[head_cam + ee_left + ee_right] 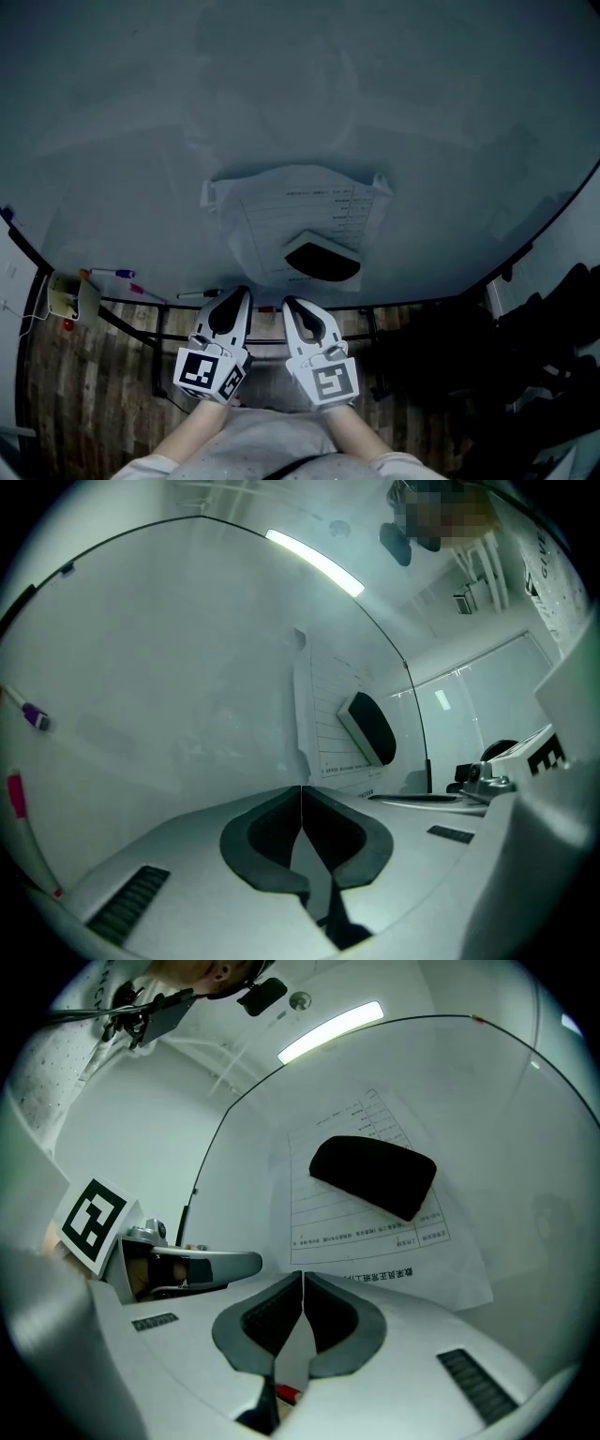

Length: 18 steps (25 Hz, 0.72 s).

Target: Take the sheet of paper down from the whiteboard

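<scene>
You have one sheet point(281, 214) on the whiteboard point(281, 84), long axis vertical, under one eraser point(323, 261). Your left gripper point(242, 293) and right gripper point(290, 303) have their jaws together, empty.

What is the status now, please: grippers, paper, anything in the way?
Left gripper and right gripper shut, empty. Sheet of paper on whiteboard. Black eraser sits on it.

Lower middle of the sheet of paper point(272, 216) covered by a black eraser point(323, 260), its print too small to be read, whiteboard point(281, 94) around the sheet cut off at the edges, dark shapes point(553, 319) right of the sheet not made out
</scene>
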Each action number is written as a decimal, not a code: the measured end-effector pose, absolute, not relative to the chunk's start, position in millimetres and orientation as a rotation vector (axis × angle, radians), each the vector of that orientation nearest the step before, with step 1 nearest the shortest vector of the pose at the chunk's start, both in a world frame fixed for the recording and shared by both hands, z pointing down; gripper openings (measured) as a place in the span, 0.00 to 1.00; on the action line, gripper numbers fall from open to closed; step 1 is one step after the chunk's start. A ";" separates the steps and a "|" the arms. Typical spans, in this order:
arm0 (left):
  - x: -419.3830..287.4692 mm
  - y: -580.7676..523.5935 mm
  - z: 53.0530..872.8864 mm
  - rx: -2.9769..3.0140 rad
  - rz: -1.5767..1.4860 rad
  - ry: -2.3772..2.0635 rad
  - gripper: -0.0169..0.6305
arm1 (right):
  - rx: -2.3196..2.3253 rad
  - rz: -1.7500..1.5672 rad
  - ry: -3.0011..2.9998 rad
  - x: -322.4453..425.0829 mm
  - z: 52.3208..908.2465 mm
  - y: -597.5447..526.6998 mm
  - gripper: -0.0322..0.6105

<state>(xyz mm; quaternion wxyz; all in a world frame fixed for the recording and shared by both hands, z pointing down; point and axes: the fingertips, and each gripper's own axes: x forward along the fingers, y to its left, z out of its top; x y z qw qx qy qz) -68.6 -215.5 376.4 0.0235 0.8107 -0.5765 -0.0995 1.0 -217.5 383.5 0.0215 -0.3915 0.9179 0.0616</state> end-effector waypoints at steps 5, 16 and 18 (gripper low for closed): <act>-67.6 -217.1 372.0 2.562 -0.298 -1.695 0.05 | -1.317 0.249 2.823 4.1 378.8 -216.9 0.08; -56.2 -217.6 370.5 2.645 -0.257 -1.539 0.05 | -1.498 0.288 2.785 18.0 378.5 -213.2 0.08; -53.6 -217.9 370.9 2.655 -0.254 -1.515 0.05 | -1.517 0.286 2.775 19.1 379.2 -211.7 0.08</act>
